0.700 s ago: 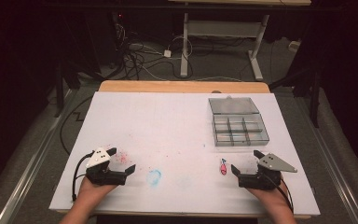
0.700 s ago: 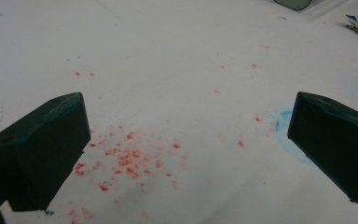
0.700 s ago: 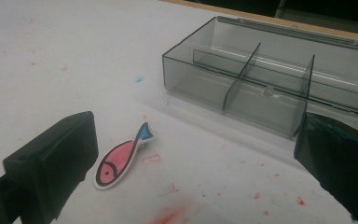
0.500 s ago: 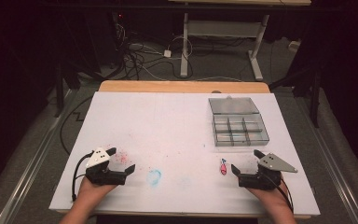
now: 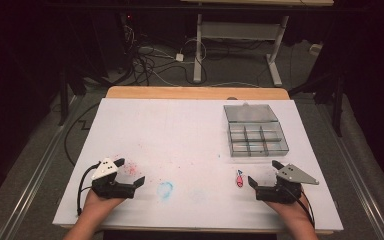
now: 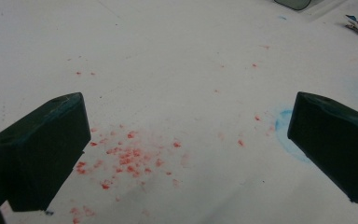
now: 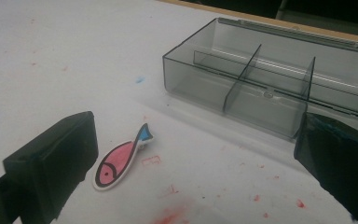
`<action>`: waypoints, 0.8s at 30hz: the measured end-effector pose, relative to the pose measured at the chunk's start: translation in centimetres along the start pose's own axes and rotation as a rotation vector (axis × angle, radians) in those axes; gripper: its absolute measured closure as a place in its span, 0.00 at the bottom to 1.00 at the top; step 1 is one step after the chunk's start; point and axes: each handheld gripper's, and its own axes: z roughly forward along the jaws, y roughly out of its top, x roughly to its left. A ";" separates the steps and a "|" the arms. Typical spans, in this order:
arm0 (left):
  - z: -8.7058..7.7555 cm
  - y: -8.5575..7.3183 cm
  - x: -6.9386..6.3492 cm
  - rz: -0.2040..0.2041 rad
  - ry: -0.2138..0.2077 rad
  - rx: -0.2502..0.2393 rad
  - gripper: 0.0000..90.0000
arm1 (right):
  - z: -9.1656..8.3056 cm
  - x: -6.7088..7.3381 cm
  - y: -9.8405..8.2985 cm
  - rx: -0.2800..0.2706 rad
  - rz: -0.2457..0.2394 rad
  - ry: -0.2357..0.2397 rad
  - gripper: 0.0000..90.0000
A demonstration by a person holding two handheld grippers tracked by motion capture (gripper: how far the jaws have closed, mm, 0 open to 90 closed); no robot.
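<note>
My left gripper (image 5: 130, 176) rests low on the white worktop (image 5: 190, 135), jaws spread wide over red specks, empty. My right gripper (image 5: 264, 174) is likewise wide and empty. The fish sticker (image 7: 121, 159) lies flat just beside its left jaw. I judge I should centre over it before closing. Beyond stands the divided clear box (image 7: 279, 84), its lid laid back.

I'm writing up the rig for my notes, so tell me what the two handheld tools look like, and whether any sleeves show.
Both tools are black. The left tool carries a white-grey three-cornered plate on top and trails a black cable looping by the hand. The right tool has a grey three-cornered plate and a black cable along the wrist. Each has two blocky dark fingers. Forearms are bare where visible; no sleeves show.
</note>
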 end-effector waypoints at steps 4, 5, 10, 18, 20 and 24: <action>0.1 0.0 0.0 -0.004 -0.007 0.004 0.00 | 0.0 -0.1 0.0 0.005 0.001 0.004 0.01; 0.1 0.0 0.0 -0.003 -0.007 0.004 0.00 | 0.0 -0.1 0.0 0.004 0.001 0.003 0.02; 0.1 0.0 0.0 -0.001 -0.011 0.004 0.00 | 0.0 -0.1 0.1 0.003 -0.003 -0.005 0.05; 0.1 0.0 -0.1 0.005 -0.018 0.006 0.00 | -0.5 -0.1 0.4 -0.001 0.004 -0.012 0.20; 0.1 0.0 -0.1 0.004 -0.022 0.005 0.00 | -0.6 -0.1 0.4 -0.001 0.007 -0.010 0.24; 0.1 0.1 -0.2 0.004 -0.023 0.011 0.00 | -0.5 -0.1 0.4 0.008 0.007 0.011 0.31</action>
